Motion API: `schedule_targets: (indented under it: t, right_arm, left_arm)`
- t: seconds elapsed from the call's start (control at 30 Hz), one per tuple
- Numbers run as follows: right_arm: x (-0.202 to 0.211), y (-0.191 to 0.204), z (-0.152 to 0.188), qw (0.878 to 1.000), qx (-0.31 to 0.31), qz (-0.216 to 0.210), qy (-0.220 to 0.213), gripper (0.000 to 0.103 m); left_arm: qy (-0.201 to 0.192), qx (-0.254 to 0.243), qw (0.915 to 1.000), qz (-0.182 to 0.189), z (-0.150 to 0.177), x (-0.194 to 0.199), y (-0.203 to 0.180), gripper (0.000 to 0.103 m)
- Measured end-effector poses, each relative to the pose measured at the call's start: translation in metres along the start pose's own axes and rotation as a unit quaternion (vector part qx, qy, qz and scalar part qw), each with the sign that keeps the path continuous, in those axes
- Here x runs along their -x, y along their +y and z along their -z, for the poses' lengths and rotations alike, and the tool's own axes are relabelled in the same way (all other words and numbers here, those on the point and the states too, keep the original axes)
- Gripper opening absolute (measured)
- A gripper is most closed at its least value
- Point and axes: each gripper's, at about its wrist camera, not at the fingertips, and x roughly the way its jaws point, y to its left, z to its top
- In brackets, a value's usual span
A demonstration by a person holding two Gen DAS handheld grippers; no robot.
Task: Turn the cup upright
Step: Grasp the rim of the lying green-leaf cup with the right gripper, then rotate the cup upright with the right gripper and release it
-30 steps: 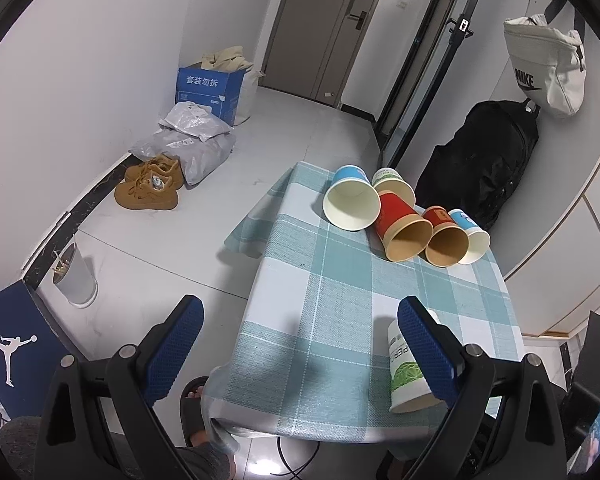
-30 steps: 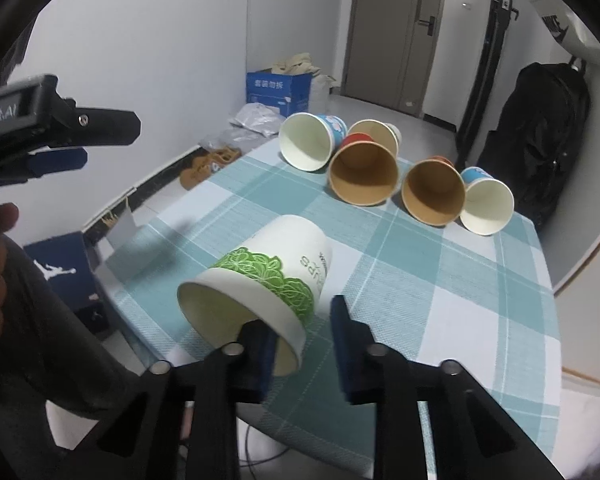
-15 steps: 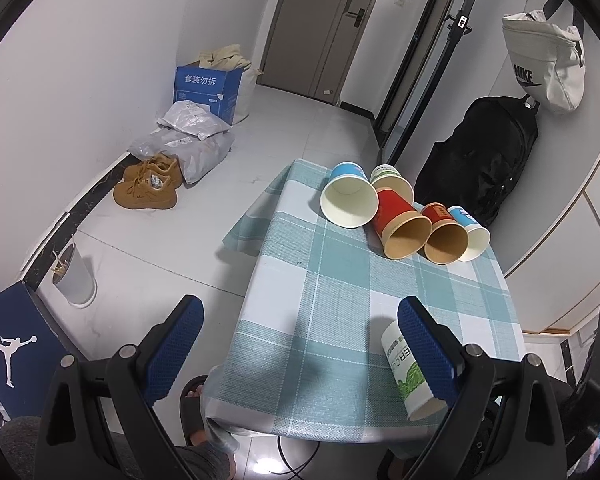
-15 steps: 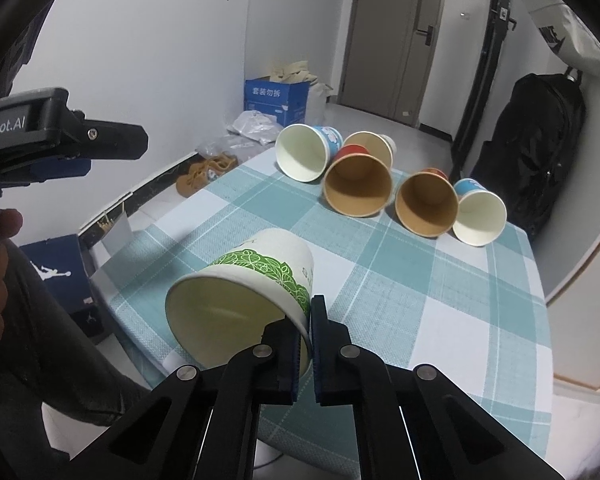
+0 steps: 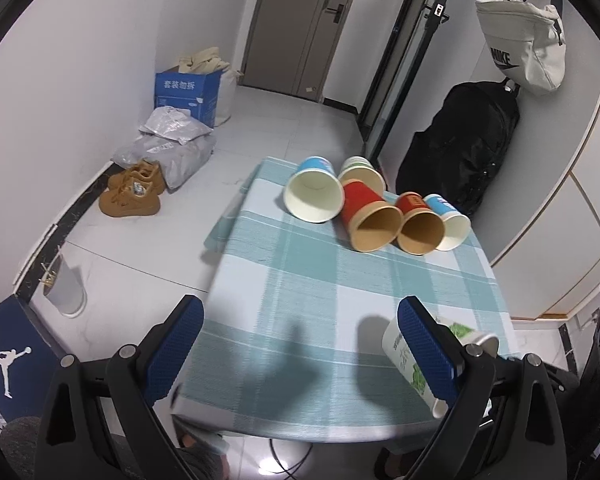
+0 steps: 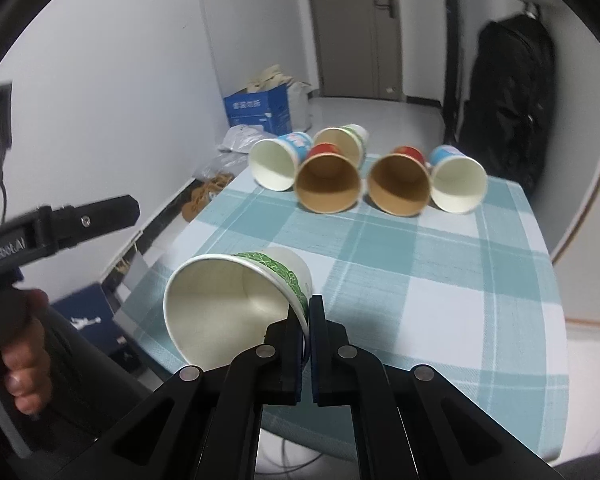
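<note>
Left wrist view first: the left claw [image 5: 300, 344] hangs wide open over the near edge of the desk [image 5: 320, 280], its blue pads spread far apart with nothing between them. At about four o'clock, partly behind the right-hand pad, there's the cup [image 5: 404, 356] with the green leaf print, tilted, base pointing toward ten o'clock and rim toward the lower right. Up at twelve to one o'clock, five more cups lie on their sides in a cluster: a blue cup [image 5: 314, 190], a green-banded cup [image 5: 360, 170] just behind it, a big red cup [image 5: 370, 216], a smaller red cup [image 5: 418, 222] and a second blue cup [image 5: 448, 222], mouths facing the camera. On the floor at nine o'clock, a pair of brown shoes [image 5: 134, 194]; a black backpack [image 5: 460, 148] leans on the wall at two o'clock. Over to the right wrist view: the right claw [image 6: 306, 330] is pinched tight on the rim of the cup [image 6: 236, 304], one finger inside the mouth, one outside. The cup is on a slant at seven o'clock from frame centre, mouth open to the camera, near the desk's [image 6: 420, 272] front-left corner; whether its base touches the cloth I can't tell. At nine o'clock, the left claw [image 6: 84, 224] shows side-on, with the left hand [image 6: 20, 356] wrapped round its grip.
</note>
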Motion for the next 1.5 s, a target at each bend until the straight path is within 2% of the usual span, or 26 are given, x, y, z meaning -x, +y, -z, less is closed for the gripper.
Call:
schedule_targets:
  t: [0.3,0.57,0.8,1.1,1.27,1.43,1.47,1.5]
  right_arm:
    - [0.026,-0.039,-0.002,0.998,-0.034,-0.011,0.044,0.002]
    - [0.034,-0.076,-0.036,0.994,-0.036,-0.014,0.101,0.002]
    - [-0.01,-0.08,-0.072,0.985,0.01,-0.032,0.172,0.002]
    - [-0.084,-0.076,-0.093,0.959,0.018,-0.06,0.276,0.002]
    - [-0.102,-0.07,-0.099,0.953,0.024,-0.062,0.295,0.003]
    - [-0.104,-0.069,-0.105,0.957,0.031,-0.052,0.285,0.005]
    - [-0.103,-0.069,-0.106,0.959,0.032,-0.047,0.279,0.008]
    - [-0.103,-0.07,-0.106,0.96,0.03,-0.044,0.275,0.017]
  left_arm:
    - [0.028,0.009,0.9994,0.018,-0.005,-0.016,-0.031,0.095]
    - [0.047,0.034,0.9982,0.015,-0.011,-0.028,-0.039,0.095]
    - [0.064,0.048,0.9967,0.007,-0.012,-0.04,-0.037,0.095]
    - [0.079,0.046,0.9958,0.005,-0.015,-0.048,-0.036,0.095]
    - [0.083,0.053,0.9951,0.005,-0.017,-0.051,-0.034,0.095]
    - [0.079,0.054,0.9954,0.005,-0.018,-0.051,-0.035,0.095]
    - [0.077,0.054,0.9956,0.004,-0.018,-0.05,-0.035,0.095]
    - [0.073,0.055,0.9958,0.001,-0.018,-0.049,-0.034,0.095]
